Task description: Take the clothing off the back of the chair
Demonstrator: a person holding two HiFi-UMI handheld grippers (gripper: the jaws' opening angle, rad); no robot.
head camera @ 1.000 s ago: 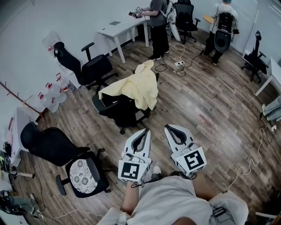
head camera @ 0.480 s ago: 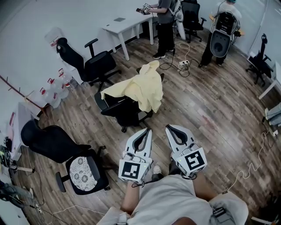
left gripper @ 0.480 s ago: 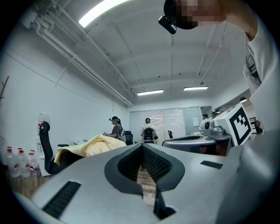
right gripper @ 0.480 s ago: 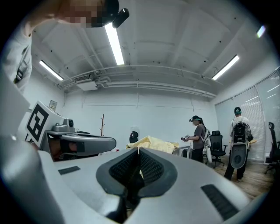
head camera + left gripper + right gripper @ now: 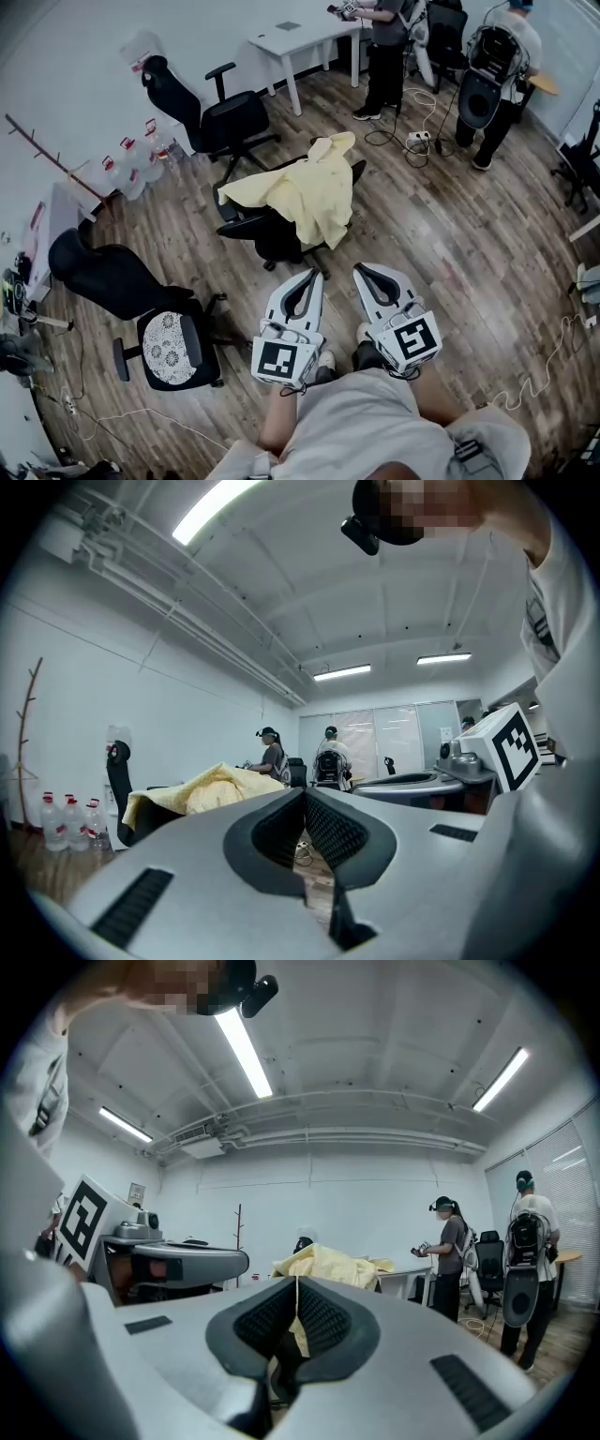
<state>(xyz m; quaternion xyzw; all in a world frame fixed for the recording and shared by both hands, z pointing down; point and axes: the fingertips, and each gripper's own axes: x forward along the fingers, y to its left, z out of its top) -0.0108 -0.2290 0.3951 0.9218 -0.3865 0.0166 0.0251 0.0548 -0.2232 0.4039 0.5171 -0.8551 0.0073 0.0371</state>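
A pale yellow garment [image 5: 305,192] lies draped over the back and seat of a black office chair [image 5: 267,236] in the middle of the room. It also shows in the left gripper view as the yellow garment [image 5: 202,792] and in the right gripper view as the yellow garment [image 5: 328,1265]. My left gripper [image 5: 310,275] and right gripper [image 5: 359,272] are held side by side, level, a short way in front of the chair. Both are shut with nothing between their tips. Neither touches the cloth.
A black chair with a patterned seat cushion [image 5: 169,347] stands at the left. Another black chair [image 5: 225,117] and a white desk [image 5: 300,42] are farther back. Two people [image 5: 389,56] stand at the back by cables and a power strip [image 5: 415,139]. Water bottles [image 5: 127,169] line the left wall.
In the head view the chair with the garment has shifted right and slightly down, and the whole room has slid with it. Both grippers keep their places in the picture, still shut.
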